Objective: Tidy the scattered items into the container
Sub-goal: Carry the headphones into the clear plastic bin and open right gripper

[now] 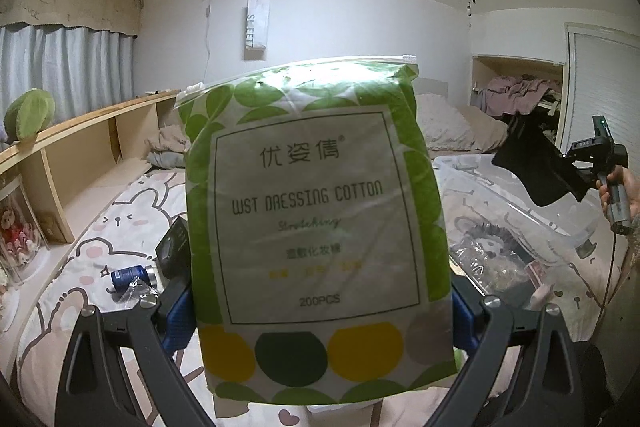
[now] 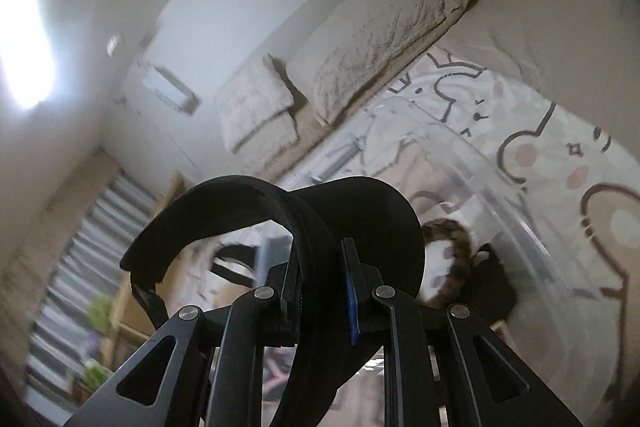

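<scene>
My left gripper [image 1: 320, 311] is shut on a green and white bag of cotton pads [image 1: 312, 219], which stands upright and fills the middle of the left wrist view. My right gripper [image 2: 320, 287] is shut on a black sun visor [image 2: 360, 211]. The same visor [image 1: 528, 163] hangs over the far rim of the clear plastic bin [image 1: 500, 203] at the right. The bin [image 2: 480, 179] lies on the bed and holds a furry toy [image 2: 452, 259] and wrapped items. On the sheet at the left lie a blue bottle [image 1: 128, 275] and a black box [image 1: 174, 247].
A person's hand [image 1: 624, 191] grips the right tool's handle. A wooden shelf [image 1: 80, 155] with a green plush [image 1: 28, 115] runs along the bed's left side. Pillows [image 2: 360, 47] lie at the head of the bed. Clothes fill an open closet [image 1: 520, 91].
</scene>
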